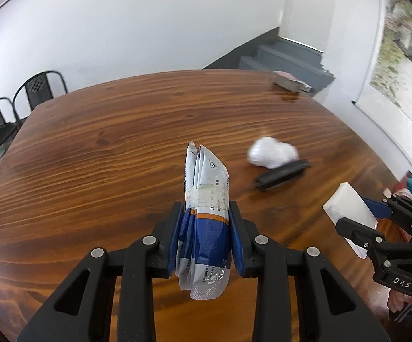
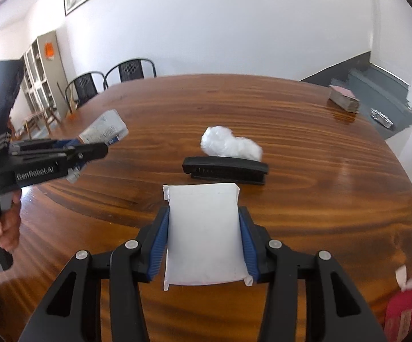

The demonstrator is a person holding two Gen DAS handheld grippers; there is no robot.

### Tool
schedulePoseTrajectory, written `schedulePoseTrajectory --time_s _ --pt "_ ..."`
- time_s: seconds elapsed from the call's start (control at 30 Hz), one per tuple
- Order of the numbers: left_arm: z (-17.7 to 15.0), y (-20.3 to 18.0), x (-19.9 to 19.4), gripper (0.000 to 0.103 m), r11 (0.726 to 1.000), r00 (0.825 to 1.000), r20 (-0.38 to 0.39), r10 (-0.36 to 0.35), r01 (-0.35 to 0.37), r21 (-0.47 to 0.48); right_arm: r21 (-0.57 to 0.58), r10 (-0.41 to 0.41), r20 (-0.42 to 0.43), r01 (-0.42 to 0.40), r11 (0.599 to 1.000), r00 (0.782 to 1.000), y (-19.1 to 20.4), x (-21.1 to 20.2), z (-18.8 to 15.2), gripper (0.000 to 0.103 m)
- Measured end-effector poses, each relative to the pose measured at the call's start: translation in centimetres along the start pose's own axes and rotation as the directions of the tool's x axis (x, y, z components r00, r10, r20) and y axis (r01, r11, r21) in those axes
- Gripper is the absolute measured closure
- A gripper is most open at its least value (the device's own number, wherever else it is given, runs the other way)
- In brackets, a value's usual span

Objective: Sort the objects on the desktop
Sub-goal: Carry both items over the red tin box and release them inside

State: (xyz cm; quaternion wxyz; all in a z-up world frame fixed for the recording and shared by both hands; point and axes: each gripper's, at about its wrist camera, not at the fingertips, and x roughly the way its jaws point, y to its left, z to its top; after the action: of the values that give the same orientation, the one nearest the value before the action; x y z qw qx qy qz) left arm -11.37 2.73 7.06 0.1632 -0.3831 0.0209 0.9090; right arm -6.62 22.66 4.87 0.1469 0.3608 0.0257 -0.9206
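My left gripper (image 1: 206, 213) is shut on a taped bundle of blue-and-white sachets (image 1: 206, 188), held upright above the wooden table (image 1: 106, 142). It shows at the left of the right wrist view (image 2: 92, 148) with the sachets (image 2: 104, 128). My right gripper (image 2: 203, 216) is shut on a white tissue pack (image 2: 203, 228), held above the table (image 2: 320, 199); it also shows in the left wrist view (image 1: 360, 222) with the pack (image 1: 348, 208). A black stapler (image 2: 224, 169) (image 1: 281, 173) and a crumpled white paper ball (image 2: 228, 144) (image 1: 271, 151) lie on the table ahead.
A stack of pinkish cards (image 2: 344, 99) (image 1: 287, 81) lies at the far right table edge. Red and white items (image 2: 405, 307) sit at the near right edge. Black chairs (image 2: 114, 77) stand beyond the table, grey stairs (image 1: 285, 57) behind.
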Motion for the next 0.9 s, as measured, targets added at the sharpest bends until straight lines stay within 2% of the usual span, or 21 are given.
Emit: schedulePoseTrajectory --time_s 0.23,0.4,0.63,0.9 --pt "-0.6 -5.2 -2.2 0.07 0.996 0.998 0.017 -0.063 0.062 0.066 0.096 -0.028 0.099 0.018 0.995 0.995 -2.4 -5.9 -1.8 0.052" --pt "-0.8 -10.1 -3.6 0.07 0.983 0.993 0.026 -0.119 0.115 0.141 0.164 -0.083 0.176 0.054 0.985 0.981 -4.5 -11.0 -3.7 0.052" --pt "-1.4 -18.2 -5.4 0.07 0.942 0.972 0.026 -0.235 0.221 0.254 0.272 -0.206 0.247 0.137 0.953 0.947 -8.8 -17.9 -7.1 0.052" --pt "-2.7 -26.5 -6.8 0.07 0.873 0.934 -0.012 -0.357 0.338 0.353 0.421 -0.382 0.212 0.269 0.866 0.899 -14.8 -22.4 -11.9 0.052"
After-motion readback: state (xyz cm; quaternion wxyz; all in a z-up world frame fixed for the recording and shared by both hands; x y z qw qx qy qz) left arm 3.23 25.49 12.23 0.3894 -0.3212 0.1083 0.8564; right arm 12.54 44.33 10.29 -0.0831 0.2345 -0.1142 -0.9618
